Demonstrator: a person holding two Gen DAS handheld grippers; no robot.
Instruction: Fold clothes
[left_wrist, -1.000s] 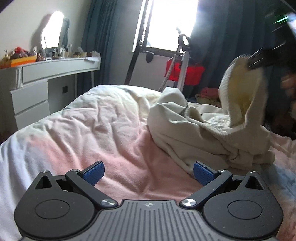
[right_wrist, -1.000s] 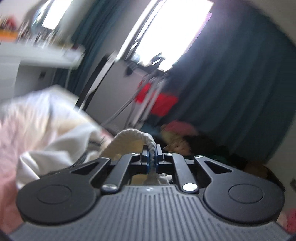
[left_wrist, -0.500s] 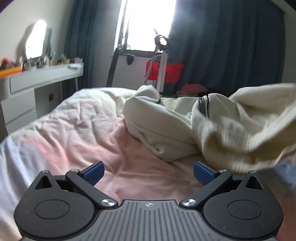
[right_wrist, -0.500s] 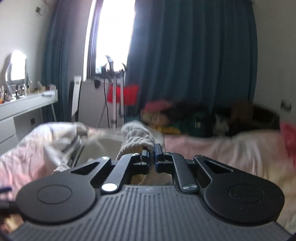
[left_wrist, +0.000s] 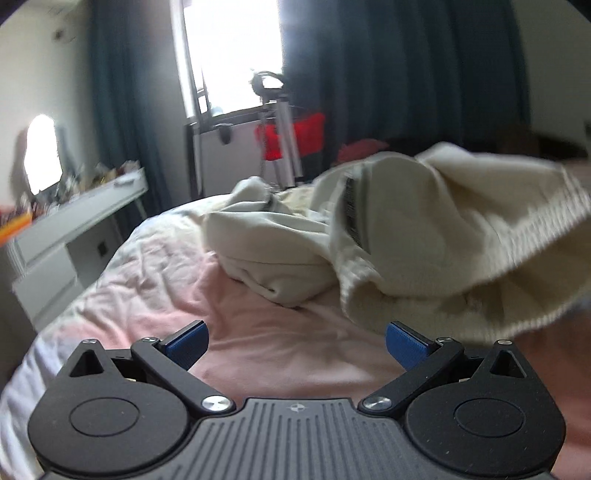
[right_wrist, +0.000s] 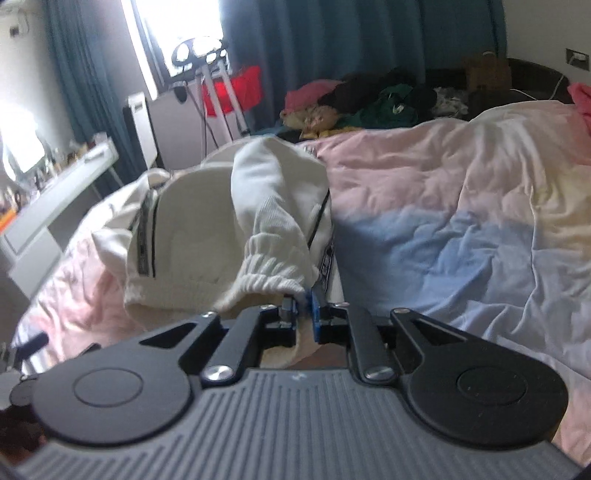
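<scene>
Daylight from the window falls across the bed (right_wrist: 461, 206), where the right gripper (right_wrist: 303, 314) has its jaws pinched tight on the ribbed cuff of a cream sweatshirt (right_wrist: 221, 221), lifting that sleeve off the crumpled heap that lies on the pink-and-blue duvet. The left gripper (left_wrist: 295, 339) hovers low over the duvet with jaws spread wide and holding nothing, the garment's raised part (left_wrist: 443, 229) just ahead of its right finger. Judging by the thin bite on stretchy knit, the cuff could slip free if pulled sideways, and dragging the bunched body might tangle it further instead of spreading it flat. Compared with a second ago, the held sleeve has swung from high in the air down and nearer the left gripper.
</scene>
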